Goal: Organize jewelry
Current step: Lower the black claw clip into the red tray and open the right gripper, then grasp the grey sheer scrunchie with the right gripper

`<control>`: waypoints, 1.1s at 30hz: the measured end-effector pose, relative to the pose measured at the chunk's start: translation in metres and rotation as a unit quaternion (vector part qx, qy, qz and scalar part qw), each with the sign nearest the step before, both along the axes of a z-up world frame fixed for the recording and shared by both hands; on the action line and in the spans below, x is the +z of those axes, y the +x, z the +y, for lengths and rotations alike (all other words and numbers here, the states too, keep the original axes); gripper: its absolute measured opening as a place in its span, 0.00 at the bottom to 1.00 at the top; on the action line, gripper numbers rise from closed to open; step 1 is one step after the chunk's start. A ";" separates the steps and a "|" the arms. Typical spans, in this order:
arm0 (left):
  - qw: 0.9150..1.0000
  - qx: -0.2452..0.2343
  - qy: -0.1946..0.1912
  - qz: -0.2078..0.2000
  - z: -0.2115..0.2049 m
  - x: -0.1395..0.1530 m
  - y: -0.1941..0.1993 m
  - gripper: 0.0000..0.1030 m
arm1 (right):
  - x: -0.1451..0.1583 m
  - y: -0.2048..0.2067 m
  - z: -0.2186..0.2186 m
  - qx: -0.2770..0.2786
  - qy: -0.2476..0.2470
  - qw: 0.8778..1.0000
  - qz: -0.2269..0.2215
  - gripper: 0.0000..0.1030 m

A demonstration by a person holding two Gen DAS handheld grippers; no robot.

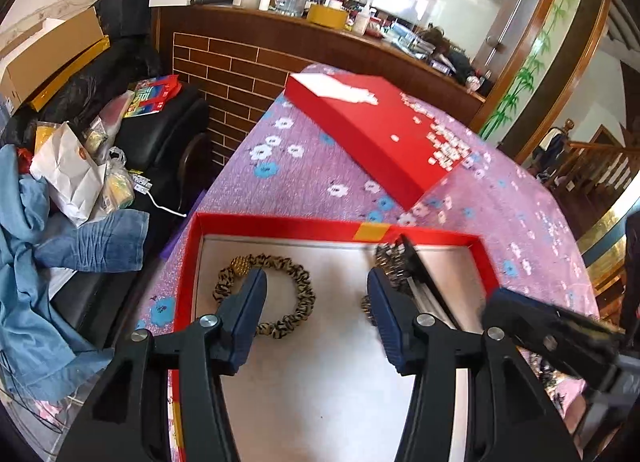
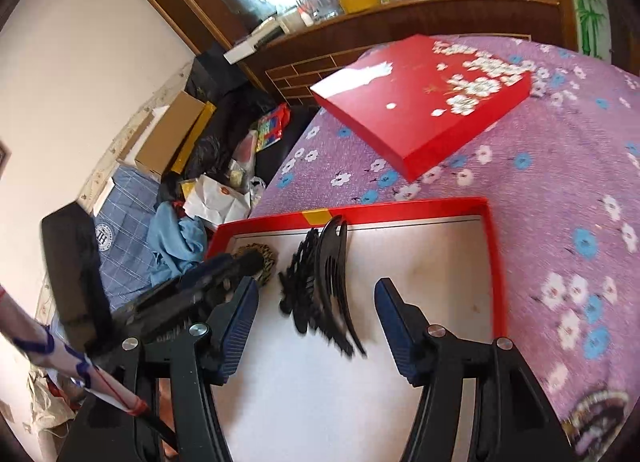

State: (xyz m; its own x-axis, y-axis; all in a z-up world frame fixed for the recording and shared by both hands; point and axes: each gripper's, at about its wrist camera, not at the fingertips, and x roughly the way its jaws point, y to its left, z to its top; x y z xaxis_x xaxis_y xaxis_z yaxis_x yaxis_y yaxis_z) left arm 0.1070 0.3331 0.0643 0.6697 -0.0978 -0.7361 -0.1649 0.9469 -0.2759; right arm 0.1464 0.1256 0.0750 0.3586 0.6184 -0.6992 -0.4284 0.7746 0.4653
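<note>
Both sets of blue-padded fingers stand spread wide with nothing between them. The left gripper [image 1: 316, 302] hangs low over the white floor of an open red box [image 1: 188, 262], its left pad [image 1: 250, 302] overlapping a leopard-print scrunchie [image 1: 298, 302] that lies flat near the box's far-left corner. The right gripper [image 2: 316, 314] hovers over the same red box [image 2: 494, 262], fingers [image 2: 394, 322] straddling a black hair comb [image 2: 334, 282] with a dark beaded ornament beside it.

The work appears to be at the arranging stage: pieces already lie in the tray, and neither tool grips anything. Judging by the framing, the comb is the likely next pick, though motion blur leaves that uncertain. It would call for lowering the right tool and closing across the comb's narrow width, as a flat, curved piece on a smooth floor may slide rather than lift.

The comb's long axis runs from the far wall of the box, near a yellow tape patch [image 2: 316, 217], toward the camera and slightly right; its rounded head points away, its tines toward the right gripper.

Beyond the box, its flowered red lid [image 2: 420, 102] rests apart on the purple floral tablecloth [image 2: 560, 182].
</note>
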 end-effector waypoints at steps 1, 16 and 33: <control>1.000 0.000 -0.002 -0.004 0.000 0.004 -0.002 0.50 | 0.003 -0.007 -0.006 -0.003 -0.001 1.000 -0.004 0.64; 0.998 -0.041 0.011 -0.048 -0.067 0.064 -0.060 0.50 | 0.013 -0.107 -0.127 -0.045 0.042 0.998 -0.020 0.63; 0.983 -0.184 0.005 -0.015 -0.262 0.046 -0.063 0.49 | 0.010 -0.146 -0.302 -0.203 0.104 0.973 -0.028 0.63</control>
State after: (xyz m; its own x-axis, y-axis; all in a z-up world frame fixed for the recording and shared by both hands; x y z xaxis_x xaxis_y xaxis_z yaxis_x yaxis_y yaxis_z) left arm 0.0437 0.0712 0.1106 0.6120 -0.3299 -0.7188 0.1974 0.9438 -0.2651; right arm 0.0005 -0.1767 0.0853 0.6369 0.5438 -0.5464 -0.1358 0.7768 0.6149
